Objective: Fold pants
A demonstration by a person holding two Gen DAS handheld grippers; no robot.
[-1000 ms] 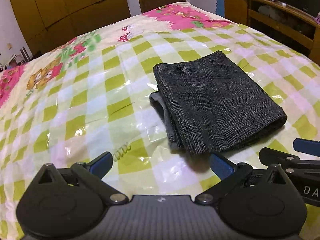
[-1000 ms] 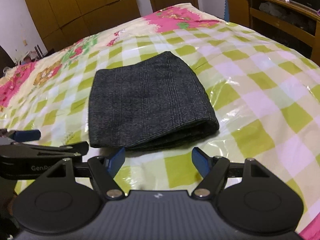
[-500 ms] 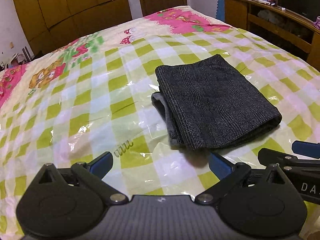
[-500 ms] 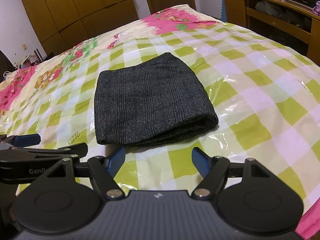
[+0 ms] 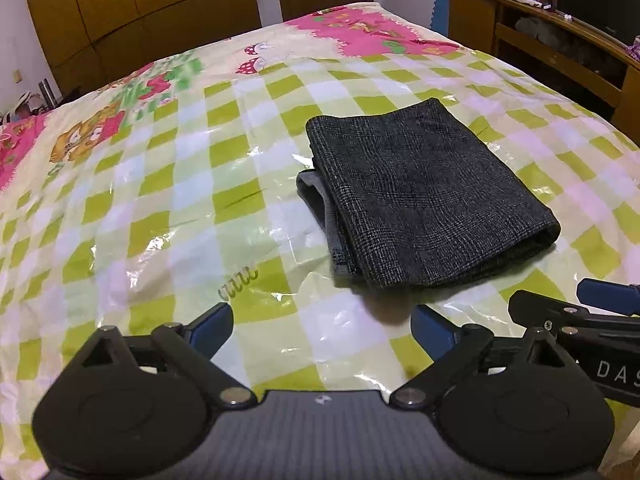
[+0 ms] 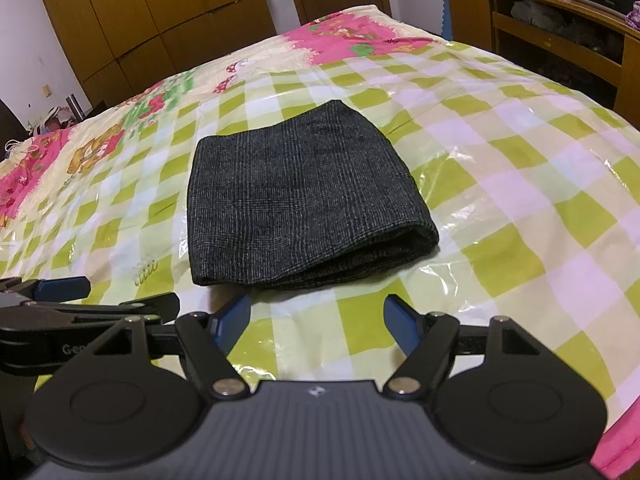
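Note:
The dark grey checked pants [image 5: 424, 196] lie folded into a compact rectangle on the bed, with a lighter grey inner edge showing at their left side. They also show in the right wrist view [image 6: 304, 204]. My left gripper [image 5: 322, 326] is open and empty, held short of the pants' near left corner. My right gripper [image 6: 316, 314] is open and empty, just short of the pants' near edge. Each gripper's side shows in the other's view.
The bed carries a green-and-white checked cover [image 5: 160, 208] under glossy clear plastic, with pink cartoon print at the far end. A wooden wardrobe [image 5: 152, 12] and door stand behind. A wooden desk [image 6: 560, 28] stands at the right.
Both grippers have drawn back from the folded pants and risen slightly, so the pants look farther away. The pants have not moved. Both grippers stay open.

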